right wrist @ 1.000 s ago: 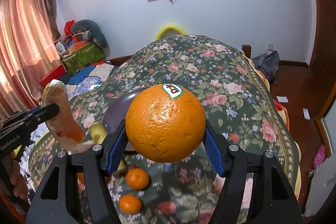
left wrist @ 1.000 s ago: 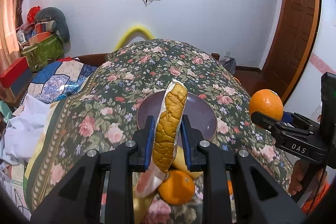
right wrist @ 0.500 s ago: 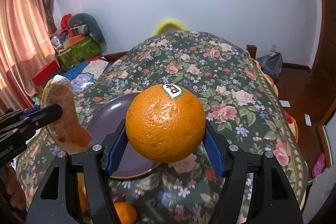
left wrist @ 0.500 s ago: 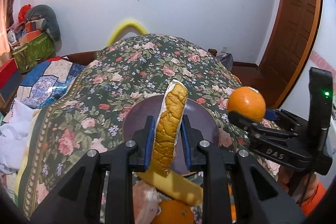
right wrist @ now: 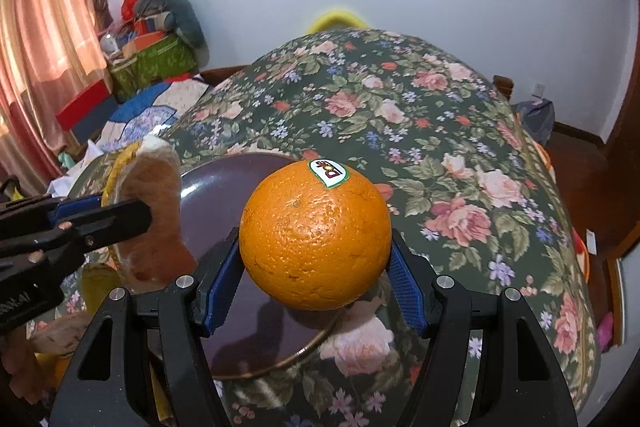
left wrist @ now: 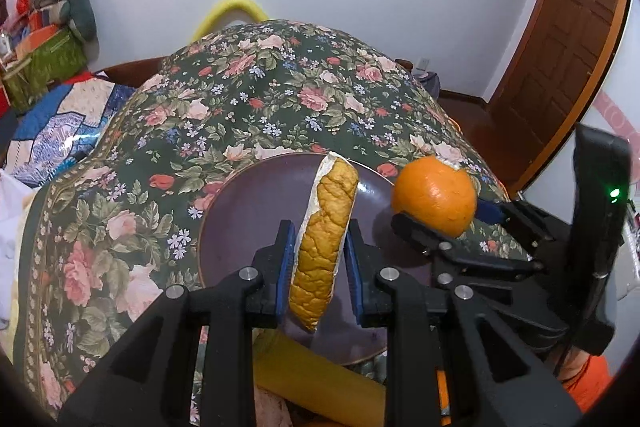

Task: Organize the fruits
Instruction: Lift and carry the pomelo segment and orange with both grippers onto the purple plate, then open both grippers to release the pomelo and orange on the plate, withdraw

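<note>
My left gripper [left wrist: 319, 259] is shut on a pomelo wedge [left wrist: 326, 239] with wrinkled yellow rind, held upright over the dark purple plate [left wrist: 240, 211]. My right gripper [right wrist: 314, 263] is shut on a large orange [right wrist: 315, 235] with a sticker, held above the plate's [right wrist: 224, 187] right rim. In the left wrist view the orange [left wrist: 436, 197] and right gripper [left wrist: 460, 227] sit to the right of the wedge. In the right wrist view the wedge [right wrist: 152, 219] and left gripper [right wrist: 100, 215] are at the left.
The plate lies on a dark floral cloth [left wrist: 280, 87] over a table. A yellow fruit [left wrist: 316, 383] lies near the plate's near edge. Clutter and boxes [right wrist: 152, 51] stand at the far left, a wooden door [left wrist: 572, 39] at the right.
Both grippers have moved forward and down toward the plate. The wedge and the orange now hang over it, closer together. Both grips are unchanged.
</note>
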